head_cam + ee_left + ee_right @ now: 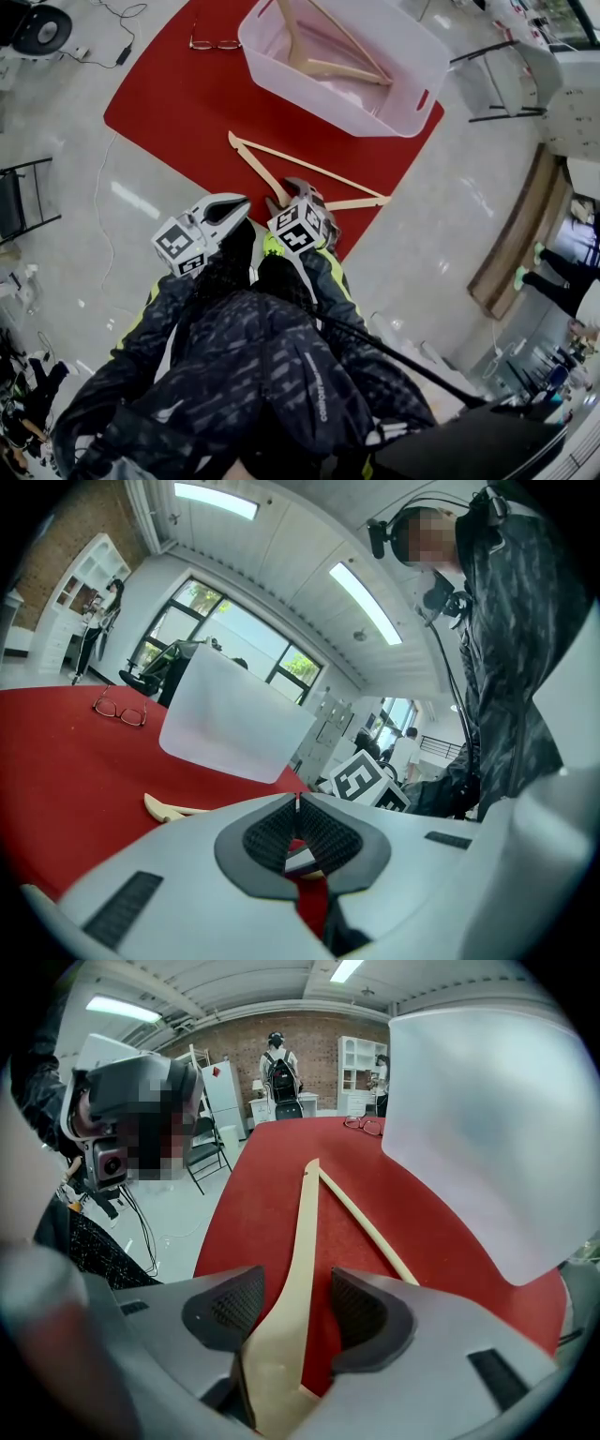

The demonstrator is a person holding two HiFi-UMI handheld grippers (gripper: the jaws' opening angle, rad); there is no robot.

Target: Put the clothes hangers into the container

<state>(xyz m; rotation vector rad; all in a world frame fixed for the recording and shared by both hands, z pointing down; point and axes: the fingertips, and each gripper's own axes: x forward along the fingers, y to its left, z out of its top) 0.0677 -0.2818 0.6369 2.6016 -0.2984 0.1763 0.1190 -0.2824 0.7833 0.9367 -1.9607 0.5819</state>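
Observation:
A wooden clothes hanger (309,174) lies flat on the red mat (178,103), just in front of the pale container (281,70). A second wooden hanger (323,64) rests inside that container. My right gripper (295,186) points steeply down over the near end of the loose hanger. In the right gripper view its jaws stand wide, my right gripper (295,1288) open, and the hanger's arm (302,1232) runs between the pads without being pressed. My left gripper (239,204) hovers beside it to the left, low over the mat. Its pads meet, so my left gripper (297,808) is shut on nothing.
Eyeglasses (216,44) lie on the mat left of the container. A metal-framed chair (502,66) stands at the right, a black chair (19,202) at the left, and a cable (103,187) trails over the floor. People (279,1077) stand far off by shelves.

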